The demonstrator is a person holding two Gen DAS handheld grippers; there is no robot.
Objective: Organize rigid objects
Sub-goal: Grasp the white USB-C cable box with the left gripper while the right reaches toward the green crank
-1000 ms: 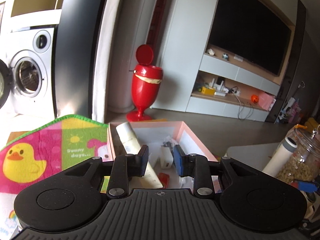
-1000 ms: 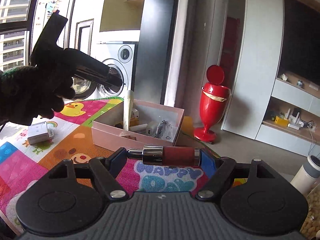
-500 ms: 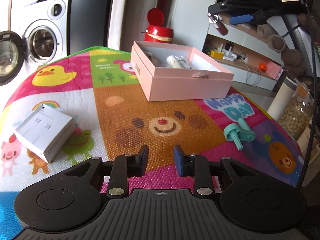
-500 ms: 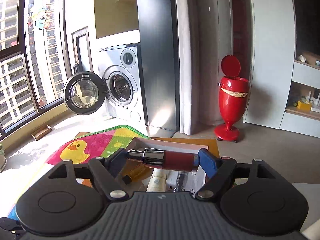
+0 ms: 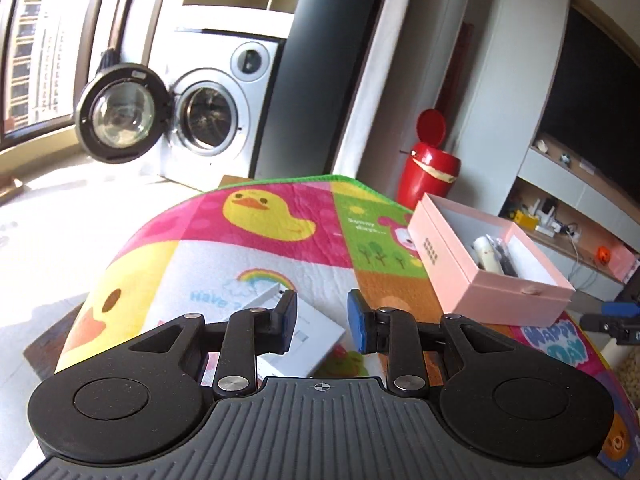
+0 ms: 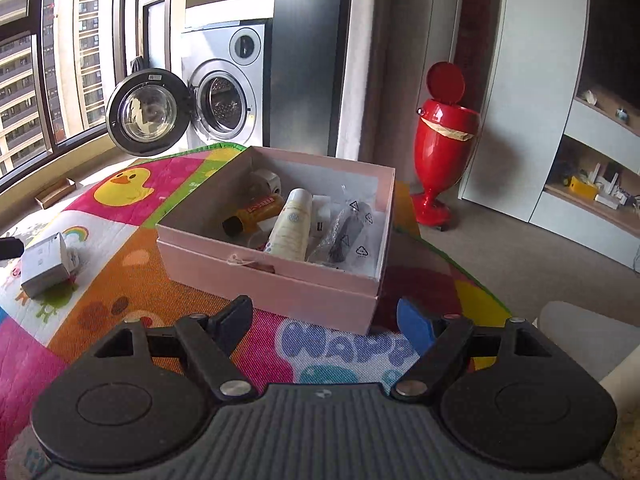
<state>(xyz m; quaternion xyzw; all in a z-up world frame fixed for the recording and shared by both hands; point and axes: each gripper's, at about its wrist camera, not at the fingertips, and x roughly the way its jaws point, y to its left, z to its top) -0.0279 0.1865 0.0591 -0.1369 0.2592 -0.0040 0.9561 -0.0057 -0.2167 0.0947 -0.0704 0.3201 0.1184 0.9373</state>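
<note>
A pink open box (image 6: 280,280) sits on the colourful play mat (image 6: 120,280); it holds a white bottle (image 6: 290,226), an orange tube (image 6: 256,212) and bagged items. It also shows in the left wrist view (image 5: 504,292) at the right. My right gripper (image 6: 324,316) is open and empty, just in front of the box. My left gripper (image 5: 322,322) is open and empty, right above a small white carton (image 5: 304,340), which also shows in the right wrist view (image 6: 46,264) at the left.
A red bin (image 6: 444,132) stands on the floor behind the mat. A washing machine (image 6: 224,96) with its door open is at the back left. Shelves (image 6: 592,184) line the right wall. The mat edge drops off at the far side.
My right gripper has opened and no longer holds the dark red tube; it now sits lower in front of the box. My left gripper has swung left and down over the white carton.
</note>
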